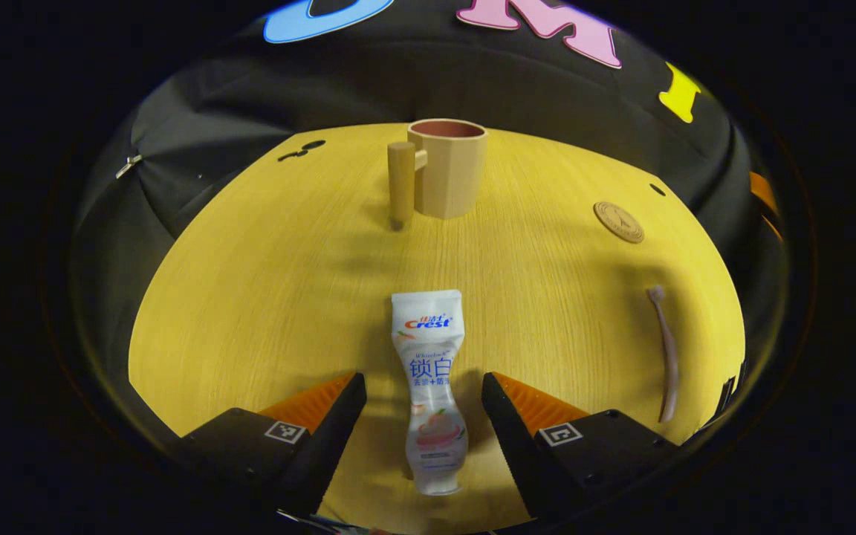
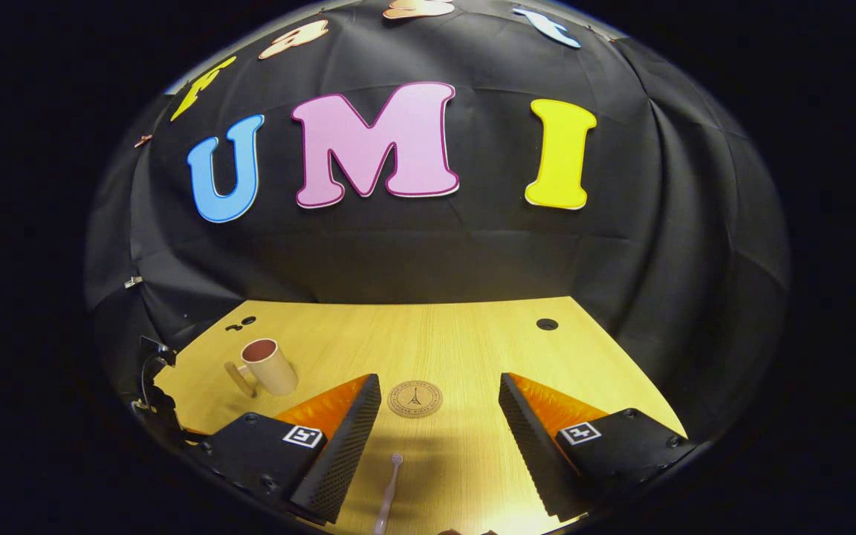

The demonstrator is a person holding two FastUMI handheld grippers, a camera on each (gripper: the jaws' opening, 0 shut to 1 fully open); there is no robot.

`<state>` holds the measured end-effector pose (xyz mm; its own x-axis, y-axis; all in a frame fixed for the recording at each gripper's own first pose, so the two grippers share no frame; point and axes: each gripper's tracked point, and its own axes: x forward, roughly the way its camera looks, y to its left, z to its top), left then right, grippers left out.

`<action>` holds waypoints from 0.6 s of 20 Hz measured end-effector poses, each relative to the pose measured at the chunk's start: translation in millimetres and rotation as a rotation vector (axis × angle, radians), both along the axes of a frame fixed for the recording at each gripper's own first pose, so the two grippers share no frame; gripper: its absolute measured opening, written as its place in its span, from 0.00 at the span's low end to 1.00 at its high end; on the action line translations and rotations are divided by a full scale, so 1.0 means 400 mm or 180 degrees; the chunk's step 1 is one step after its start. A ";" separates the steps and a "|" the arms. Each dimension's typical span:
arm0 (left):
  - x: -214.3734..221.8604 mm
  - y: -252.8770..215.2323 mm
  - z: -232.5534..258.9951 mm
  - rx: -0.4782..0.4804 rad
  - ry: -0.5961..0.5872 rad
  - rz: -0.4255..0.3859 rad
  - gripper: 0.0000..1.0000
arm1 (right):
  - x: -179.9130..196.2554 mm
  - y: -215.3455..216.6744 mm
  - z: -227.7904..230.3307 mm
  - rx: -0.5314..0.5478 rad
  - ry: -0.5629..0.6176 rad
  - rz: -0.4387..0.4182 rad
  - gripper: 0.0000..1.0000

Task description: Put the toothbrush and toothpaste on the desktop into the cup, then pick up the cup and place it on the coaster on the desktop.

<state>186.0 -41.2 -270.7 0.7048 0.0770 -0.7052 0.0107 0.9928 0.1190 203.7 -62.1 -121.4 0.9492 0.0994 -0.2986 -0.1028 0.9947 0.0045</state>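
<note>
Item one, my left gripper [image 1: 423, 416]: fingers spread wide, low over the desktop [image 1: 264, 297], nothing between the pads touching them. The toothpaste [image 1: 432, 386], a white tube, lies flat on the wood in the gap between the two fingers, apart from both, its flat crimped end pointing away toward the cup.

Item two, the cup [image 1: 449, 167]: tan with a reddish inside, upright near the far edge of the desktop, its thick peg handle on the left in the left gripper view. In the right gripper view the cup [image 2: 270, 365] stands far off to the left.

Item three, the coaster [image 1: 619, 221]: round, flat, with a small stamped mark, lying bare to the right of the cup and well apart from it. In the right gripper view the coaster [image 2: 414, 398] sits straight ahead between my fingers.

Item four, the toothbrush [image 1: 666, 353]: pale, slender, lying flat near the desktop's right edge, nearer than the coaster.

Item five, my right gripper [image 2: 439, 438]: fingers spread wide, holding nothing. The toothbrush [image 2: 387, 494] lies on the wood between them, bristle end toward the coaster, touching neither finger.
</note>
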 end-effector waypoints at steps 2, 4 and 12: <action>0.010 -0.003 0.006 0.0009 0.0008 -0.0026 0.96 | 0.005 0.005 -0.021 0.0014 0.0057 0.0020 0.98; 0.019 -0.017 0.003 0.0033 0.0092 -0.0124 0.90 | -0.003 0.009 -0.048 -0.0017 0.0134 0.0037 0.99; 0.024 -0.048 -0.001 0.0080 0.0078 -0.0352 0.32 | -0.057 0.025 -0.150 0.0043 0.0577 0.0085 0.98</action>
